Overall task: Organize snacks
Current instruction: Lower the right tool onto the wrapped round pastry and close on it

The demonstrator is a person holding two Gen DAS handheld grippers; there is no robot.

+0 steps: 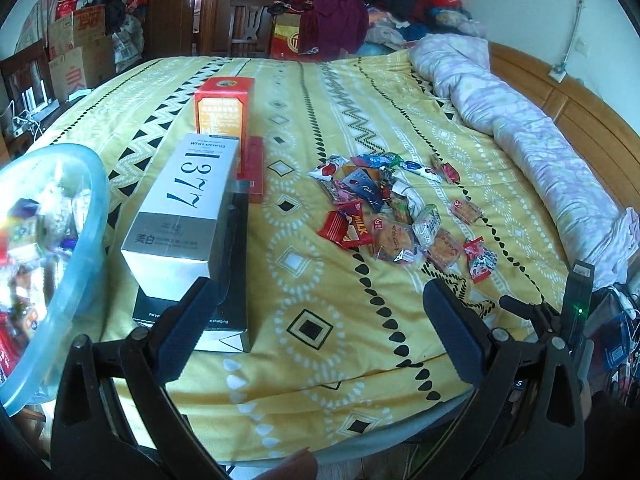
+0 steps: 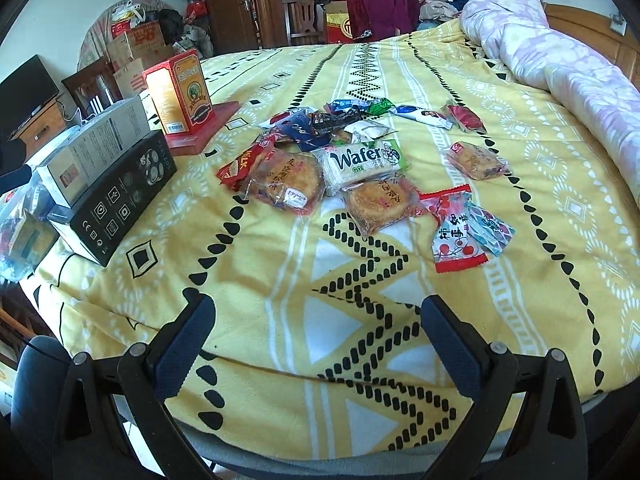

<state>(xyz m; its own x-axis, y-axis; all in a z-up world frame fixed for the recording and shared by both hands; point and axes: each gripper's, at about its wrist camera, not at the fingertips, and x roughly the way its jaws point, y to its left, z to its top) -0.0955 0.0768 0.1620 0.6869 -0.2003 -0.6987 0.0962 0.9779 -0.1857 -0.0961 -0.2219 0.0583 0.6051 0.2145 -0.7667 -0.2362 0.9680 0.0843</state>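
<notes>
A pile of wrapped snacks (image 1: 394, 210) lies on the yellow patterned bedspread (image 1: 320, 280); it also shows in the right wrist view (image 2: 344, 164), with a green Wafer pack (image 2: 362, 160), round pastries (image 2: 288, 184) and a red candy bag (image 2: 456, 232). A clear blue bowl (image 1: 84, 240) holding snacks sits at the left edge. My left gripper (image 1: 320, 328) is open and empty, near the bed's front edge beside the boxes. My right gripper (image 2: 316, 336) is open and empty, short of the snack pile.
A white "377" box (image 1: 184, 208) lies on a black box (image 1: 232, 280), with an orange-red box (image 1: 224, 108) standing behind. A rolled lilac quilt (image 1: 520, 128) runs along the right. Clothes, cartons and a chair crowd the far side.
</notes>
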